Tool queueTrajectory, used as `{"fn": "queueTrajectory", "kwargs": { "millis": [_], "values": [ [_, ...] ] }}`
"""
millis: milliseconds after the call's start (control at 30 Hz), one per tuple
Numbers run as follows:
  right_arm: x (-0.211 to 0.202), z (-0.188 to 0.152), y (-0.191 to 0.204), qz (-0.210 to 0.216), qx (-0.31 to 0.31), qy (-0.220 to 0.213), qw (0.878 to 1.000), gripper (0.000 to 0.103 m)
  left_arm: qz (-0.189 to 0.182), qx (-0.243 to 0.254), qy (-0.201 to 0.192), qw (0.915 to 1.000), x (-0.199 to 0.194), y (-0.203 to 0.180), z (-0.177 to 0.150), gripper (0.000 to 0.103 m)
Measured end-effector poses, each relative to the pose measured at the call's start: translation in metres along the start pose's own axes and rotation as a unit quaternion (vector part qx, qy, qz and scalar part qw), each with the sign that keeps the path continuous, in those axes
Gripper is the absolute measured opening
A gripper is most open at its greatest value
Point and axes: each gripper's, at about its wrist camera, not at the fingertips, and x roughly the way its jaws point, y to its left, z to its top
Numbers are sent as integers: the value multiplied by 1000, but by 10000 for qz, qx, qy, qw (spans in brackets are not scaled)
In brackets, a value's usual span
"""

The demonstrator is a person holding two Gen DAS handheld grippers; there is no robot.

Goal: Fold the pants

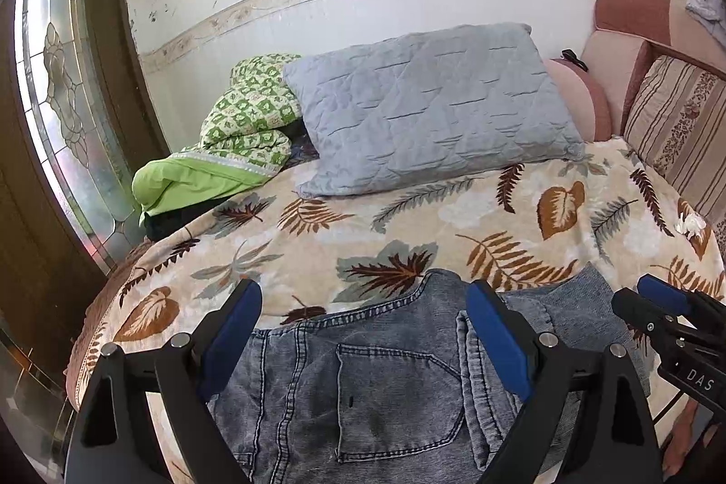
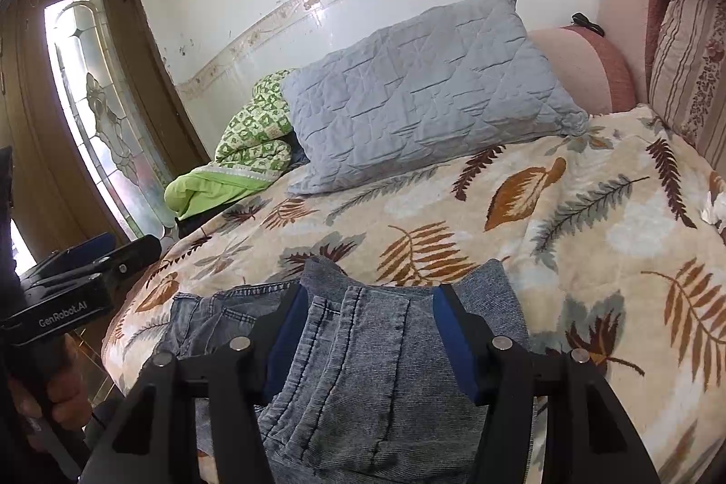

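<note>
The jeans lie at the near edge of the bed, in front of the grey pillow, waistband toward it and part of the cloth already doubled over on the right side.

The left tool stands wide, its pads either side of the back pocket without pressing on cloth. The right tool stands about half open over the layered denim; whether its pads pinch the cloth cannot be told.

Procedure, as judged: take both layers near the waistband edge, keep the seams aligned, and carry the fold toward the pillow without dragging the bedspread.

The left wrist view shows the pocket and flat panel. The right wrist view shows the stacked seams and a hand holding the left tool.
</note>
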Motion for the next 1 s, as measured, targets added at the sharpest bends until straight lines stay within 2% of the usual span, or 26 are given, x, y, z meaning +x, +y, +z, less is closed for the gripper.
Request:
{"fn": "queueTrajectory", "kwargs": {
  "millis": [1000],
  "values": [
    [7, -4, 6, -36, -176, 174, 9997, 61, 69, -63, 94, 9999, 6, 7, -7, 92]
  ]
}}
